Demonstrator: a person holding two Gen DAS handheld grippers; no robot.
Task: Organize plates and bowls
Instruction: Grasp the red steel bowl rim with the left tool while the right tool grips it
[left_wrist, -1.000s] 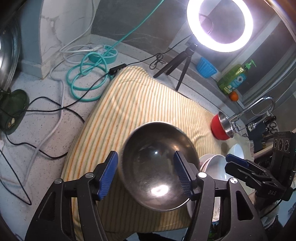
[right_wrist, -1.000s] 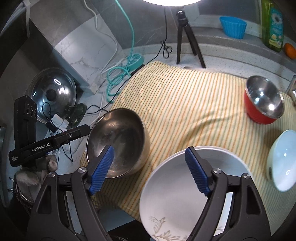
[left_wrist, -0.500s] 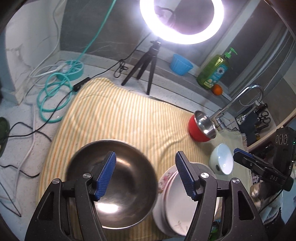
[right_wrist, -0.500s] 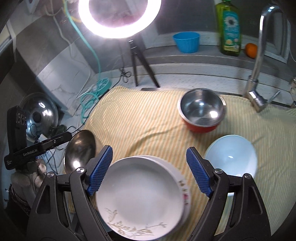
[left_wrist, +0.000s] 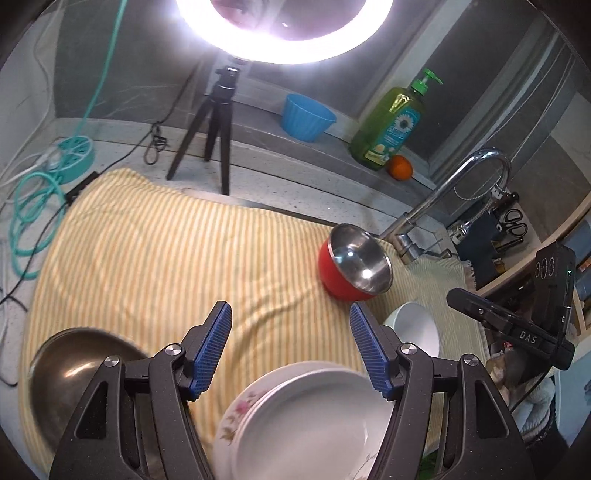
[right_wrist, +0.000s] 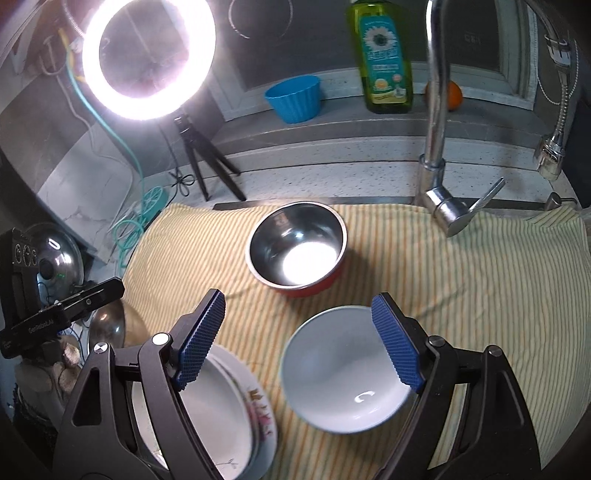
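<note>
In the left wrist view my left gripper (left_wrist: 293, 347) is open and empty above a stack of white plates (left_wrist: 306, 417) on the yellow striped cloth (left_wrist: 166, 251). A large steel bowl (left_wrist: 74, 373) sits at the cloth's near left corner. A red bowl with a steel inside (left_wrist: 354, 262) and a white bowl (left_wrist: 413, 328) stand to the right. In the right wrist view my right gripper (right_wrist: 297, 332) hangs open over the white bowl (right_wrist: 347, 369), its pads clear of the rim. The red bowl (right_wrist: 295, 251) is beyond it, the plates (right_wrist: 229, 406) to the left.
A ring light on a tripod (left_wrist: 218, 122) stands behind the cloth. A blue cup (left_wrist: 306, 118), a green soap bottle (left_wrist: 391, 125) and an orange (left_wrist: 400, 167) line the ledge. The faucet (right_wrist: 436, 147) rises at the back right. Teal cable (left_wrist: 26, 206) coils at the left.
Both grippers have swung to the right. The steel bowl that lay between the left fingers now sits off to the left. The right gripper went from over the plates to over the white bowl.
</note>
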